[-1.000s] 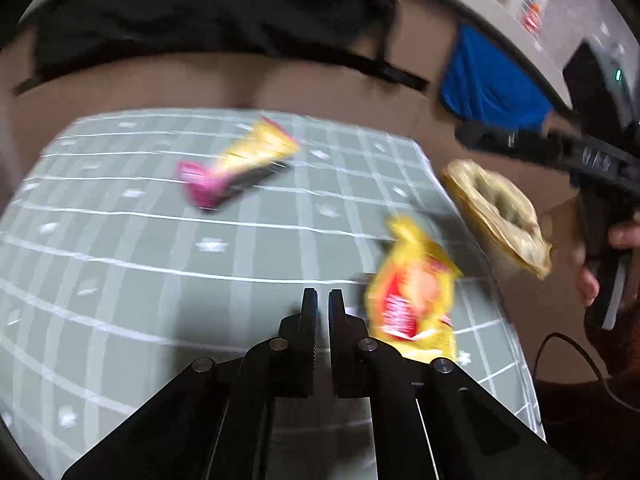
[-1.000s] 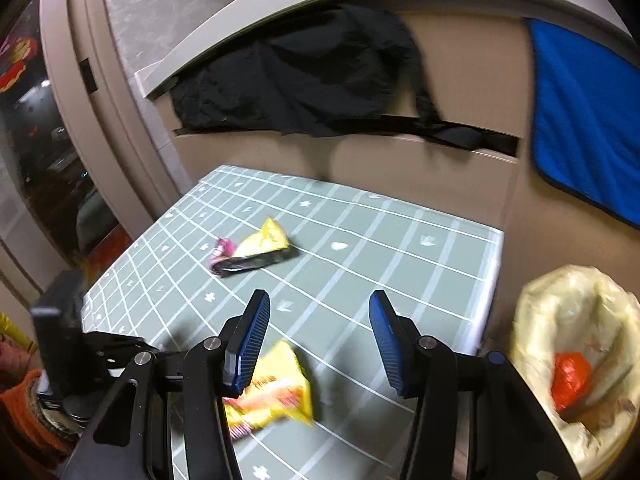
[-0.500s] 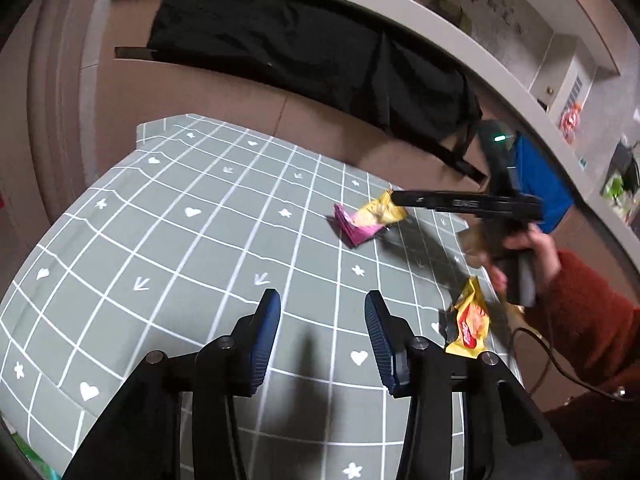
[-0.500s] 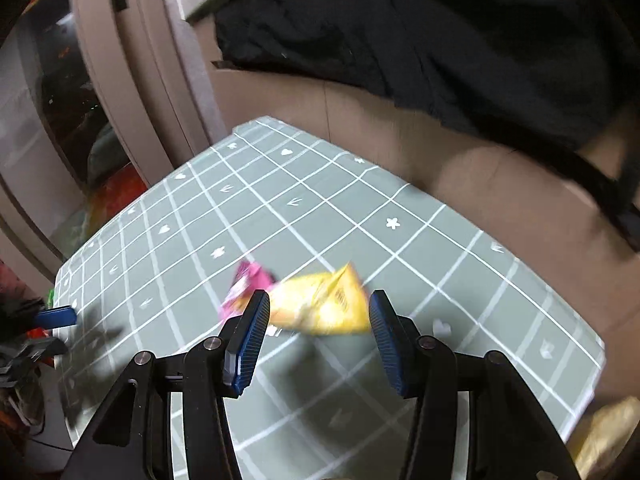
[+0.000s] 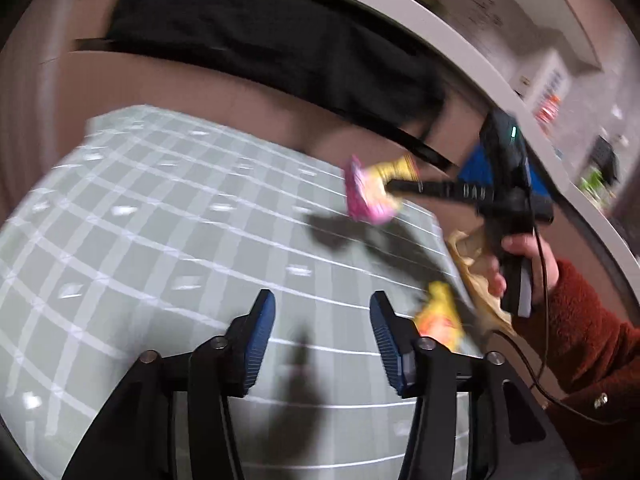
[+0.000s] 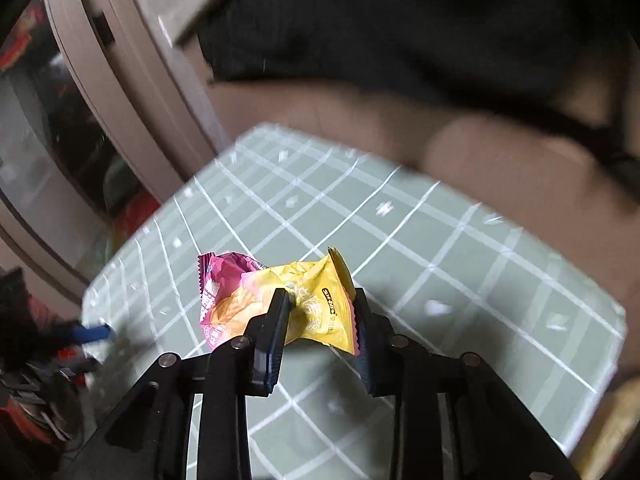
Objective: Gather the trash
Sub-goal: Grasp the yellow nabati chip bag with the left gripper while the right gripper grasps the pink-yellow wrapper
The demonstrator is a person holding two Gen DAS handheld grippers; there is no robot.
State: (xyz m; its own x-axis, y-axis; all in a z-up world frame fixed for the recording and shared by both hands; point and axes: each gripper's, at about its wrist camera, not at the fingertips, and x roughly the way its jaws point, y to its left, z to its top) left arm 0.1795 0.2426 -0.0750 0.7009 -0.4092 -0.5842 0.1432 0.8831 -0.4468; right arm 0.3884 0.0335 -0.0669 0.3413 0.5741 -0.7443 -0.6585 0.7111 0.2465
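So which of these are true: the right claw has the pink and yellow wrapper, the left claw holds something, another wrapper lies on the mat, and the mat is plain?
1. The right claw grips the pink and yellow wrapper. True.
2. The left claw holds a wrapper. False: it is open and holds nothing.
3. A yellow and red wrapper lies near the mat's right edge. True.
4. The green mat is plain. False: it has white grid lines and small marks.

A lived-in home room: a grey-green tablecloth with white grid lines and small hearts (image 5: pixel 168 240) covers the table, a black garment (image 5: pixel 260 48) drapes over a beige upholstered bench (image 6: pixel 480 160), clutter alongside.
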